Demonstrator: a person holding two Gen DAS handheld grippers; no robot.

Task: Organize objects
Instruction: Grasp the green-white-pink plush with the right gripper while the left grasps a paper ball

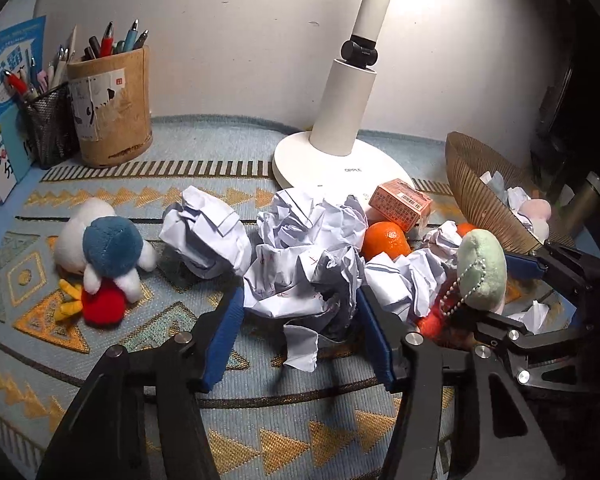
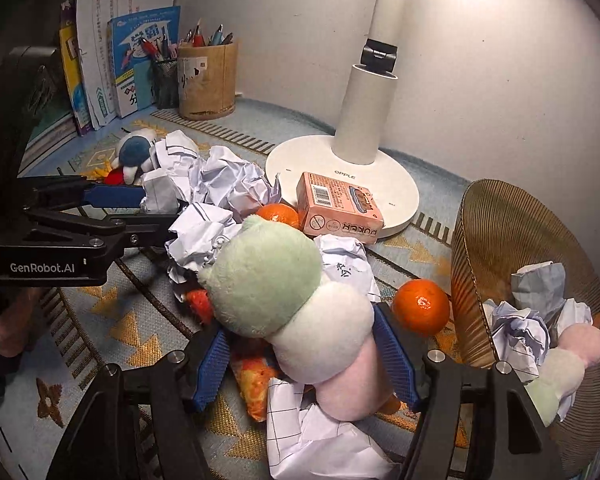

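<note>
Crumpled paper (image 1: 300, 276) between left jaws, pressed

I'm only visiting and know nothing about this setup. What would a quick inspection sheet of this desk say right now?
Surface: patterned mat, crowded in the middle.
Job's things: crumpled paper ball, tangerine, poker card box, bird plush; the woven basket already holds paper and a plush.
Clutter: desk lamp, pen holders and books at the back.
Tools: left tool shut on the crumpled paper ball; right tool shut on the three-ball plush.
Cables: nothing seen.
Surroundings: white wall; a hand at the picture's edge.
</note>
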